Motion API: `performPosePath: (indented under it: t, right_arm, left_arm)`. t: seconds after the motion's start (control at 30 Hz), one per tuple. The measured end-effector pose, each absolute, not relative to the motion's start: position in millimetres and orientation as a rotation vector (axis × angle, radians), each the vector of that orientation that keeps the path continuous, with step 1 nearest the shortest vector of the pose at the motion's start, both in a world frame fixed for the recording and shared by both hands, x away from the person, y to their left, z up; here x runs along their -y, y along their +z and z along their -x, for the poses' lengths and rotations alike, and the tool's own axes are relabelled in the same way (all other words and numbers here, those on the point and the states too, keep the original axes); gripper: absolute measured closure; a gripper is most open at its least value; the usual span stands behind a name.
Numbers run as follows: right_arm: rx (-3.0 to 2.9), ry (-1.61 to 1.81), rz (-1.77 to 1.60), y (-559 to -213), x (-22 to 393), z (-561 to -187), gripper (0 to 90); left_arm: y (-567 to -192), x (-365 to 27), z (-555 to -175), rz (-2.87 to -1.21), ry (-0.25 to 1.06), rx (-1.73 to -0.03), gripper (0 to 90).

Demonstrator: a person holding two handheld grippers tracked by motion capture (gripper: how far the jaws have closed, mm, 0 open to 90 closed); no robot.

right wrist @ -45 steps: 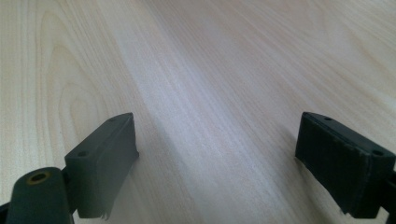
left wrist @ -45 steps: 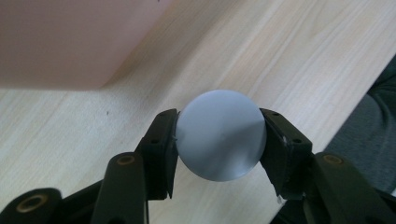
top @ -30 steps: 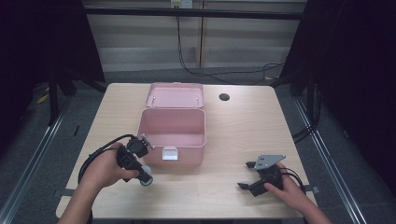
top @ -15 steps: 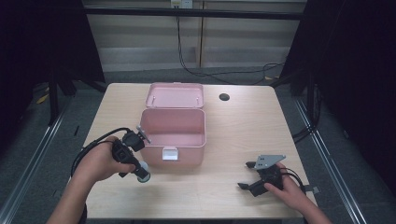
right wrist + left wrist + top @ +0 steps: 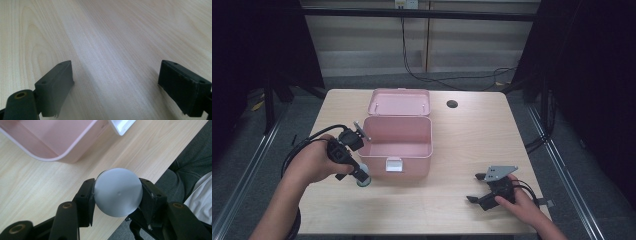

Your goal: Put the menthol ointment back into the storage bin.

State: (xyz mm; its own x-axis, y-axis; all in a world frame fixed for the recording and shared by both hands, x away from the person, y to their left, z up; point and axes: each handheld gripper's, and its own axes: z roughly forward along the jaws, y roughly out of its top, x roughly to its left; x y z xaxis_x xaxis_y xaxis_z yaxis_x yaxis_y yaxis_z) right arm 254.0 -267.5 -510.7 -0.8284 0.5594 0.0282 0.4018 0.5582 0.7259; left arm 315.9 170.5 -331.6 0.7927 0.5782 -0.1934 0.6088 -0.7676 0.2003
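Note:
A pink box point(image 5: 397, 145) stands open at the middle of the table, its lid point(image 5: 399, 102) laid back behind it and a white latch point(image 5: 393, 164) on its front wall. My left gripper point(image 5: 361, 178) hovers at the box's front left corner, shut on a grey round object point(image 5: 117, 191) that looks like a ball or cap; the same grey round object point(image 5: 362, 180) points down toward the table. The box corner point(image 5: 57, 142) lies just beyond it. My right gripper point(image 5: 477, 187) rests low at the front right, open, with bare wood between its fingertips point(image 5: 56, 85).
A dark round hole point(image 5: 452, 104) sits in the wooden table point(image 5: 462, 145) at the back right. Black cables trail from both grippers. The table's front edge and the person's lap point(image 5: 192, 175) lie close behind the left gripper. Metal rails flank the table.
My left gripper has moved up and toward the box's left side with the grey object, and the hand has tilted. The right gripper has stayed put.

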Motion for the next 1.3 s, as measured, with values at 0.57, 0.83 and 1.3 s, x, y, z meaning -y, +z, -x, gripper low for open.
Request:
performPosePath:
  t: [0.57,0.83,1.3]
  right_arm:
    - [-2.588,1.125,-0.807,-511,268,-254,12.2]
    - [-2.589,1.125,-0.809,-511,268,-254,12.2]
    - [-2.589,1.124,-0.809,-510,268,-254,12.2]
  left_arm:
    - [-295,-165,-328,-2.724,-0.138,-0.938,50.0]
    - [-286,-157,-337,-2.737,-0.138,-0.937,50.0]
    - [-271,-152,-355,-2.704,-0.113,-0.983,50.0]
